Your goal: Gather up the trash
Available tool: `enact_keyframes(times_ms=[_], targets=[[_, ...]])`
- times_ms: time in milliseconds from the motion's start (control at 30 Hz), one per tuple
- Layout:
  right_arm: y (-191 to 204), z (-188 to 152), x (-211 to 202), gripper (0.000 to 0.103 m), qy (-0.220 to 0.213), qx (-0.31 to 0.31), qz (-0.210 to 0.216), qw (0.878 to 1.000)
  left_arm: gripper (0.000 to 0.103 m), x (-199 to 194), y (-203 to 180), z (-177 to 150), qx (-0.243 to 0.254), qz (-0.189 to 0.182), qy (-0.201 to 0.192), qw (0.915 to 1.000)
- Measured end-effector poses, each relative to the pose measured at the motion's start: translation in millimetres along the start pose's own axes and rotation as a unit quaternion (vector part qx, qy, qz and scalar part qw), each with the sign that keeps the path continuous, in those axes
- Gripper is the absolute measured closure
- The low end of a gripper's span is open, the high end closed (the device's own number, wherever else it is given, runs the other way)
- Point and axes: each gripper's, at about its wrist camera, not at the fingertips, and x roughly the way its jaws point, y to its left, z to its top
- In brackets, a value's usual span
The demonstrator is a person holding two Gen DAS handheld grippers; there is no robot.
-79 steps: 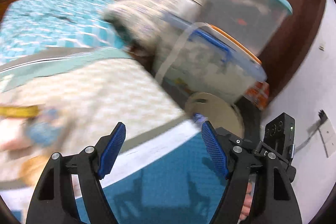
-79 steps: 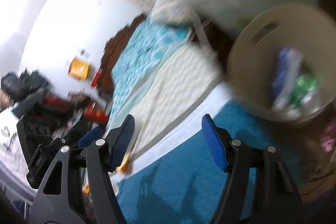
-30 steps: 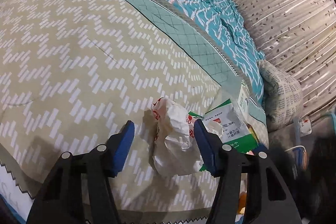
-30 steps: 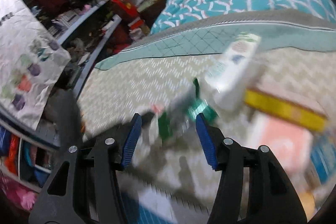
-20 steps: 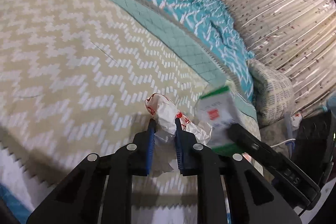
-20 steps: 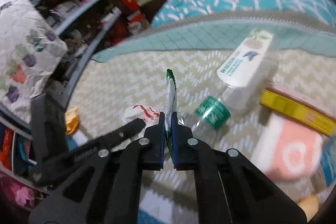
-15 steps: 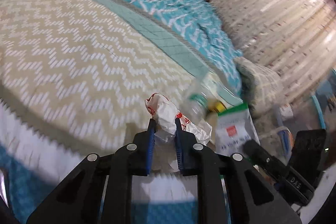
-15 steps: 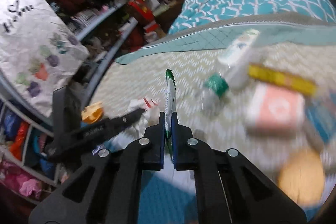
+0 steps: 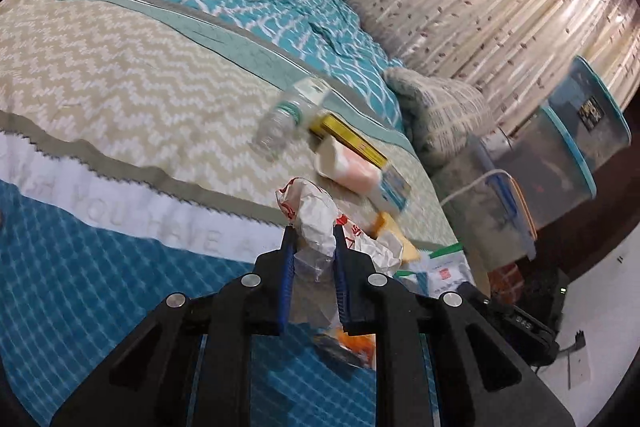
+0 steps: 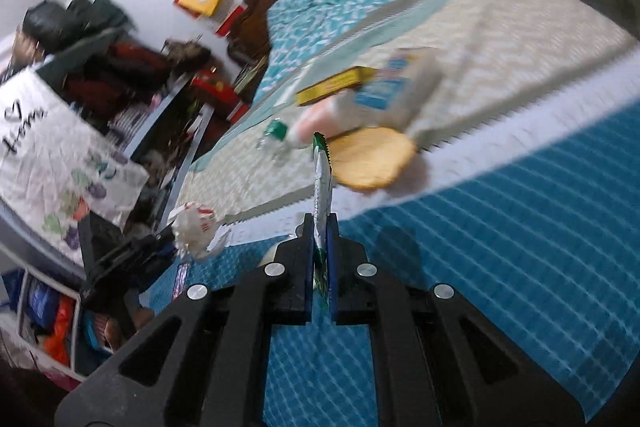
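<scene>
My left gripper (image 9: 313,233) is shut on a crumpled white wrapper with red print (image 9: 316,213), lifted off the bed; it also shows in the right wrist view (image 10: 194,225). My right gripper (image 10: 319,221) is shut on a flat green and white packet (image 10: 321,179), seen edge-on; the packet also shows in the left wrist view (image 9: 444,267). On the chevron blanket (image 9: 100,79) lie a clear plastic bottle with a green label (image 9: 280,125), a yellow box (image 9: 352,137), a pink and white pack (image 9: 348,165) and a round tan piece (image 10: 370,157).
Stacked clear storage bins (image 9: 560,155) and a patterned pillow (image 9: 440,111) stand by the curtain on the right. A teal blanket (image 9: 80,275) hangs at the bed's near edge. Cluttered shelves (image 10: 100,99) fill the left of the right wrist view.
Both grippers closed, the left on the white wrapper and the right on the green packet, then lifted them and drew back from the bed toward its near edge.
</scene>
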Motion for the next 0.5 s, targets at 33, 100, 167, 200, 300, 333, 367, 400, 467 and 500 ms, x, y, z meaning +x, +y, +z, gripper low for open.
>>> enact_keyframes(times_ms=[33,100,167,200,300,333,367,400,467,500], targets=[[-4,-1,0,0.095,0.0,0.007,0.001,1.0,0.086,2,-7,0,0.007,-0.007,0.001,1.0],[-13,-5,0,0.095,0.003,0.023,0.006,1.0,0.086,6,-21,-2,0.023,-0.017,0.005,0.9996],[-19,-6,0,0.095,0.005,0.028,0.007,1.0,0.086,14,-39,-5,0.044,-0.03,0.017,0.9984],[-20,-7,0,0.095,0.007,0.029,0.007,1.0,0.086,20,-49,-9,0.054,-0.037,0.028,0.9975],[-26,-11,-2,0.095,0.009,0.031,-0.002,0.999,0.086,45,-72,-21,0.071,-0.059,0.065,0.9936],[-28,-13,-2,0.094,0.01,0.031,-0.005,0.999,0.086,52,-78,-26,0.076,-0.063,0.076,0.9922],[-29,-14,-3,0.094,0.011,0.032,-0.006,0.999,0.086,59,-84,-32,0.084,-0.066,0.087,0.9904],[-32,-15,-4,0.092,0.012,0.033,-0.009,0.999,0.086,68,-91,-36,0.092,-0.067,0.097,0.9887],[-35,-18,-6,0.092,0.016,0.035,-0.01,0.999,0.086,82,-102,-47,0.106,-0.072,0.12,0.9845],[-37,-19,-6,0.092,0.019,0.037,-0.008,0.999,0.086,87,-106,-51,0.113,-0.072,0.128,0.9826]])
